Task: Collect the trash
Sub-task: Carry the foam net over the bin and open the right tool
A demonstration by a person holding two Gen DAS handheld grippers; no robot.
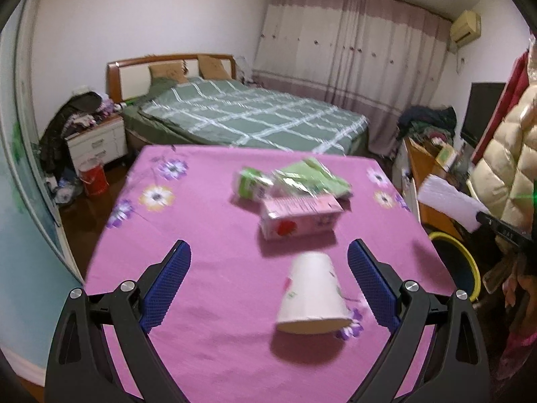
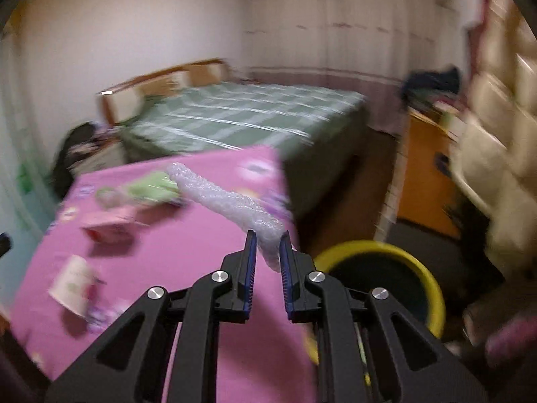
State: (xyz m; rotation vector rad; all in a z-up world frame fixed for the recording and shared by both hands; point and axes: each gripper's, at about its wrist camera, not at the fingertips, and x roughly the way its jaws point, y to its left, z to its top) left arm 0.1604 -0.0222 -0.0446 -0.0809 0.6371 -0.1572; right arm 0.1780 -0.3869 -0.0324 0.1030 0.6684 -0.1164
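Desk: pink flowered cloth, litter on it.
Bin: yellow-rimmed, on the floor just beside the desk's right edge.
Progress: early, I judge; four pieces lie uncollected.
Bubble wrap: clenched in the right tool, raised over the desk corner, near the bin.
Pink carton: mid-desk, on its side.
Green wrappers: behind the carton.
Paper cup: tipped over, between the spread fingers of the left tool, which is released and hovers low.
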